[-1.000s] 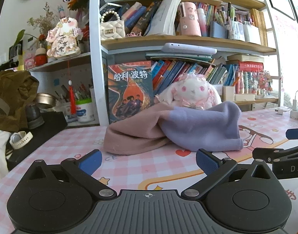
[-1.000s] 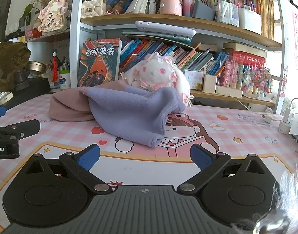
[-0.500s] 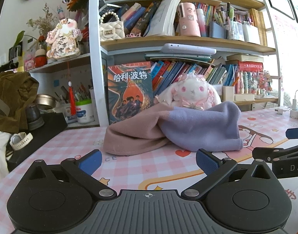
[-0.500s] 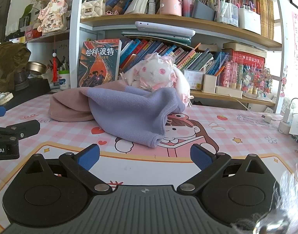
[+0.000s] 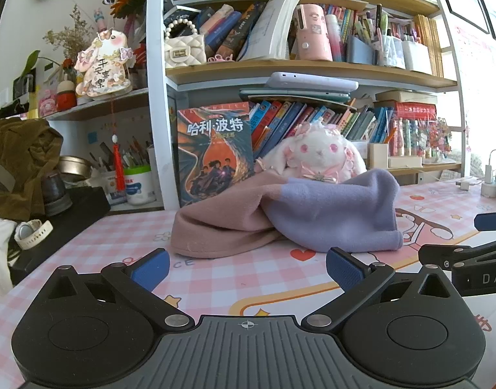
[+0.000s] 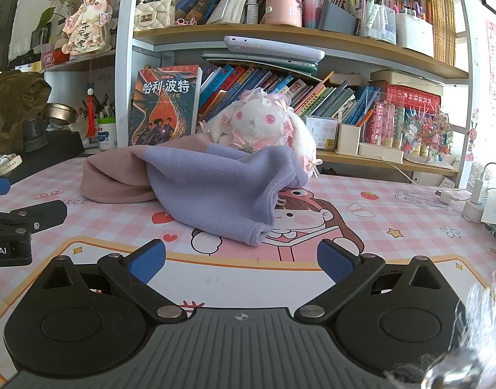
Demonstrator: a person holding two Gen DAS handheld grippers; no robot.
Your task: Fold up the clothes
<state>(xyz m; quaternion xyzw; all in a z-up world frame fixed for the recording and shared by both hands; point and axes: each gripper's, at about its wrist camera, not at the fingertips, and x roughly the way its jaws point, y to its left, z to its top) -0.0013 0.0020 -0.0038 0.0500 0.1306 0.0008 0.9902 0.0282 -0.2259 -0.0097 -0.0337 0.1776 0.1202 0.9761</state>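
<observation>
A crumpled garment, pink on the left and lavender on the right (image 5: 280,217), lies in a heap on the pink checked desk mat (image 5: 235,278); it also shows in the right wrist view (image 6: 212,188). My left gripper (image 5: 246,267) is open and empty, a short way in front of the garment's near edge. My right gripper (image 6: 241,261) is open and empty, just in front of the lavender corner. Each gripper shows at the edge of the other's view, apart from the cloth.
A white plush rabbit (image 5: 317,157) sits behind the garment against a bookshelf (image 5: 300,68) with a standing book (image 5: 215,152). A black box with a watch (image 5: 30,233) lies at the left. Chargers and cables (image 6: 475,194) are at the right.
</observation>
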